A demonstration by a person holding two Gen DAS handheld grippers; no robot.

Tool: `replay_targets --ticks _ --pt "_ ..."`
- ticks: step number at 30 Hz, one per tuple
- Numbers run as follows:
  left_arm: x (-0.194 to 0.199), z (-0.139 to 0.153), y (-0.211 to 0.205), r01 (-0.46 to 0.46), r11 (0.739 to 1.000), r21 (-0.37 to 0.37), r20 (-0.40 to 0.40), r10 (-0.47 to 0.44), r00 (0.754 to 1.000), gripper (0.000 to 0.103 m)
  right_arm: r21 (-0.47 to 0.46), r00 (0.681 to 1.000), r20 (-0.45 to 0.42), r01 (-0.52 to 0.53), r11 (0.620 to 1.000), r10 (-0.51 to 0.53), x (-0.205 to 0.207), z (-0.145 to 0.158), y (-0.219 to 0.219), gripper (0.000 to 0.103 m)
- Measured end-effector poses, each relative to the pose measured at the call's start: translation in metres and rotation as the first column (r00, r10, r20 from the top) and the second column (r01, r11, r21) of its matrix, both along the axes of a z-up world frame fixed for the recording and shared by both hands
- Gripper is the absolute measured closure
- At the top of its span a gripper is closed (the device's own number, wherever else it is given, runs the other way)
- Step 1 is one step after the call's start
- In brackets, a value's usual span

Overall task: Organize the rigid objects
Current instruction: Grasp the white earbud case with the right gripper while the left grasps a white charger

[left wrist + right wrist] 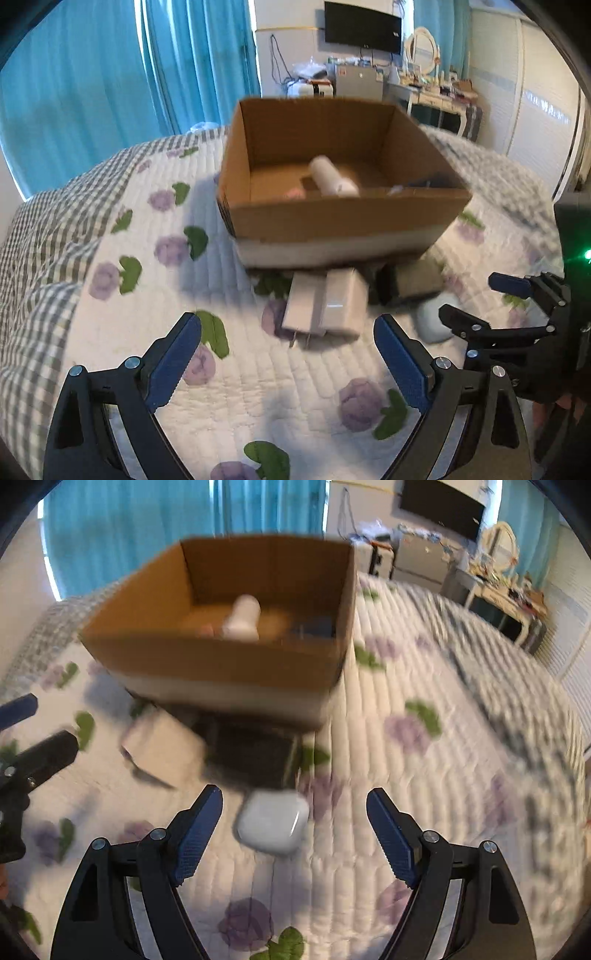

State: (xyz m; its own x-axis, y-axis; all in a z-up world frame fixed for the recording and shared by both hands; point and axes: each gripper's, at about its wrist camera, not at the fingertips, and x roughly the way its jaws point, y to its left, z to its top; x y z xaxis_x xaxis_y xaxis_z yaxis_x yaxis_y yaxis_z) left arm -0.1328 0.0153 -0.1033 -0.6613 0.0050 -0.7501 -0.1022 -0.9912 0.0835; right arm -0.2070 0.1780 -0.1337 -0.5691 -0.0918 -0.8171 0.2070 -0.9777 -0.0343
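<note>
Earbud case (272, 821) on quilt between wide-open, empty right gripper (294, 830) jaws; left gripper (288, 360) likewise.

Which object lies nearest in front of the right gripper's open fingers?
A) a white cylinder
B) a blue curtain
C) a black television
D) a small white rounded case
D: the small white rounded case lies on the quilt just ahead of the open right gripper.

Two low wrist views, both facing the cardboard box (332, 218) (207, 664) nearby.
</note>
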Motion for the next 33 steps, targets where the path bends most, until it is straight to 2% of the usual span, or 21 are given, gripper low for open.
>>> replay_targets --ticks 4,6,9,11,12,13,16,19,21,25,26,30,31,32,33 --pt "-0.001 -0.025 0.004 0.011 0.999 -0.052 0.04 -0.009 0.999 0.007 0.008 0.998 0.058 -0.008 1.0 0.007 -0.004 -0.026 -0.002 0.023" --pt "-0.002 -0.03 0.003 0.015 0.999 -0.049 0.054 -0.012 0.998 0.007 -0.016 0.997 0.08 -0.009 1.0 0.01 -0.008 -0.033 -0.003 0.023" --pt "-0.003 -0.029 -0.001 0.004 1.0 -0.019 0.057 -0.003 0.998 0.007 0.023 0.995 0.097 0.002 1.0 -0.004 -0.012 -0.045 -0.007 0.023" --pt "-0.003 -0.029 -0.002 -0.004 1.0 -0.01 0.052 0.004 0.999 0.007 0.051 0.996 0.092 0.012 0.999 -0.017 -0.014 -0.051 -0.008 0.029" --pt "-0.003 -0.029 -0.002 -0.004 1.0 -0.009 0.05 0.004 0.999 0.007 0.057 0.997 0.08 0.007 0.998 -0.012 -0.013 -0.05 -0.009 0.041" --pt "-0.002 -0.029 -0.002 0.0 1.0 -0.004 0.048 0.001 0.999 0.007 0.052 0.997 0.076 -0.005 0.999 0.001 -0.012 -0.05 -0.011 0.047" --pt "-0.002 -0.028 0.0 0.015 1.0 0.019 0.047 -0.016 0.999 0.007 0.097 0.998 0.054 -0.02 0.995 0.015 -0.006 -0.048 -0.015 0.047" --pt "-0.003 -0.025 0.006 0.039 0.999 0.019 0.046 -0.039 0.998 0.011 0.075 1.0 0.018 -0.014 0.997 0.013 0.004 -0.035 -0.009 0.047" --pt "-0.008 -0.025 0.011 0.052 0.998 0.028 0.075 -0.054 0.996 0.02 0.056 1.0 -0.015 0.001 0.998 -0.001 0.01 -0.022 -0.001 0.047" --pt "-0.025 -0.026 0.021 0.074 0.996 0.056 0.103 -0.079 0.992 0.024 0.009 0.999 -0.03 0.032 0.999 -0.032 0.007 -0.009 0.014 0.047" --pt "-0.03 -0.028 0.023 0.074 0.996 0.056 0.117 -0.08 0.99 0.029 -0.002 0.999 -0.025 0.038 0.999 -0.038 0.006 -0.009 0.017 0.047" --pt "-0.052 -0.045 0.033 0.075 0.997 0.034 0.163 -0.08 0.983 0.043 -0.024 0.999 -0.011 0.038 0.999 -0.038 0.002 -0.008 0.019 0.047" --pt "-0.055 -0.048 0.037 0.078 0.997 0.007 0.152 -0.078 0.985 0.045 -0.027 0.999 -0.011 0.036 0.999 -0.036 0.0 -0.007 0.019 0.047" --pt "-0.055 -0.049 0.043 0.101 0.995 -0.016 0.129 -0.098 0.987 0.051 -0.03 0.999 -0.012 0.035 0.999 -0.036 -0.003 -0.006 0.016 0.047" --pt "-0.054 -0.048 0.047 0.12 0.993 -0.02 0.123 -0.117 0.986 0.062 -0.034 0.999 -0.011 0.034 0.999 -0.035 -0.004 -0.005 0.018 0.047"
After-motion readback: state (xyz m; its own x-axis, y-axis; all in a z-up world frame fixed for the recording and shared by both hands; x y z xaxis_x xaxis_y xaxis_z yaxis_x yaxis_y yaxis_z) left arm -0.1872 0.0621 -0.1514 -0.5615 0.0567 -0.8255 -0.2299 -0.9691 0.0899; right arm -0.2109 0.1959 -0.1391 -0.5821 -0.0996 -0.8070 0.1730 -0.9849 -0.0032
